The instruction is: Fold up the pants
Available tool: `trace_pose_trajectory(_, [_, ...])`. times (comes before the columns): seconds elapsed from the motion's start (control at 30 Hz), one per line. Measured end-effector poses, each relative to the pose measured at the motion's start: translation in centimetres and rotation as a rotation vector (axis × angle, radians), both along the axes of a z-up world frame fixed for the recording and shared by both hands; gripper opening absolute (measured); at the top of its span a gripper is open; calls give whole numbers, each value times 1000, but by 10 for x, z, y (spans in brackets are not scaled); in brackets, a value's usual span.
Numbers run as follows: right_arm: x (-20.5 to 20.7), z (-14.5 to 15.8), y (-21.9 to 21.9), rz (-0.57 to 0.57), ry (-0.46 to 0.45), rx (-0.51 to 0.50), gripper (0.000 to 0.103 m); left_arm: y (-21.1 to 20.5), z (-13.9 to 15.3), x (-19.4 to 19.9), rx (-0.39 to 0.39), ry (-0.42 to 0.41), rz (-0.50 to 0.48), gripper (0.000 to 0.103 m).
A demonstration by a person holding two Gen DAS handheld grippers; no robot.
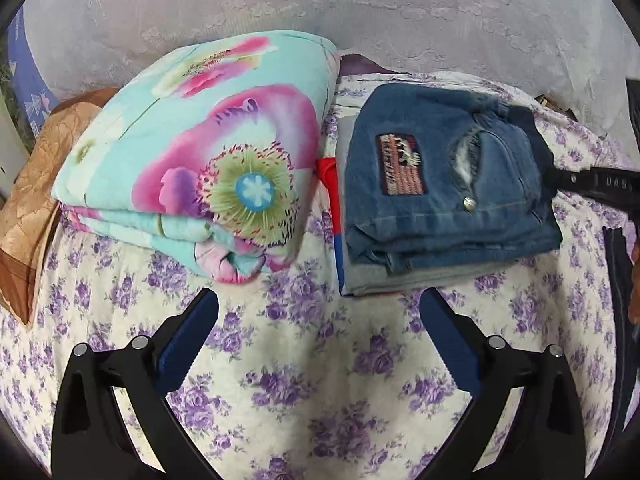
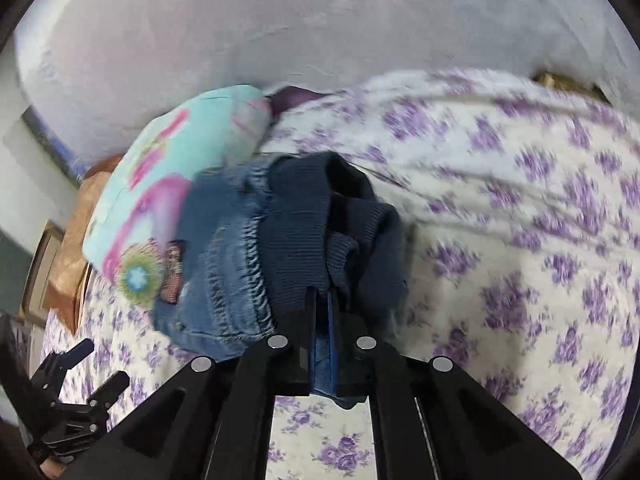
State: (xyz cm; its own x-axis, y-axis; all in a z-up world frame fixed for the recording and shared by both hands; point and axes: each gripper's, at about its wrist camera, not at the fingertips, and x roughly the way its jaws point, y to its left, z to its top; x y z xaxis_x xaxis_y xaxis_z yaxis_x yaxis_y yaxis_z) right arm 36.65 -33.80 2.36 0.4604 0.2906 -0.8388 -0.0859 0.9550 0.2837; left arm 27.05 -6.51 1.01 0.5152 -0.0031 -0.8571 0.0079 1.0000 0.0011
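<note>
Denim was the main thing here: the folded jeans (image 1: 448,184) sat on top of a small pile of clothes on the bed (image 1: 280,360), dead ahead and a bit right of the left claw (image 1: 320,312), with the blunt folded edge facing it. That left claw was spread wide over bare sheet, holding nothing. The right claw (image 2: 322,300) was pressed together, pinching the ribbed navy waistband (image 2: 304,232) at the right end of the jeans, so I'd say the right side was the one actually placed for the next tug or tuck. The denim looked stiff and thick, with a stitched patch (image 1: 402,164) and a frayed rip (image 1: 466,156). Just left of the pile lay a puffy floral quilt (image 1: 208,152), folded and soft-looking.
</note>
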Motion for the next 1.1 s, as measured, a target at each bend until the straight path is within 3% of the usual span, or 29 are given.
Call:
trace_pose_trajectory(0.03, [0, -3, -7, -29, 13, 27, 6, -4, -3, 4, 12, 9, -12, 98])
trace_pose_trajectory(0.1, [-1, -6, -14, -46, 33, 84, 21, -10, -9, 10, 45, 46, -22, 98])
trace_pose_trajectory(0.13, [-6, -6, -17, -65, 45, 96, 55, -13, -10, 12, 58, 59, -25, 98])
trace_pose_trajectory(0.17, [-11, -3, -20, -87, 41, 83, 62, -15, -10, 12, 63, 55, -25, 98])
trace_pose_trajectory(0.23, [-26, 4, -20, -67, 5, 43, 62, -19, -6, 9, 67, 36, -25, 98])
trace_pose_trajectory(0.33, [-50, 5, -1, -1, -11, -128, 64, -26, -3, 3, 76, 32, -32, 98])
trace_pose_trajectory(0.37, [-61, 1, 8, 14, -10, -220, 68, -28, -3, 0, 81, 35, -34, 98])
trace_pose_trajectory(0.47, [-88, -6, 28, 62, -29, -340, 80, -34, 0, -11, 94, 26, -39, 98])
trace_pose_trajectory(0.67, [-131, 3, 36, 12, -73, -321, 100, -40, 12, -39, 98, 13, -52, 98])
trace_pose_trajectory(0.9, [-171, 20, 51, -5, -127, -369, 99, -37, 27, -76, 49, 18, -57, 98])
trace_pose_trajectory(1.1, [-201, 24, 60, 11, -119, -355, 100, -37, 36, -103, 37, -5, -84, 98])
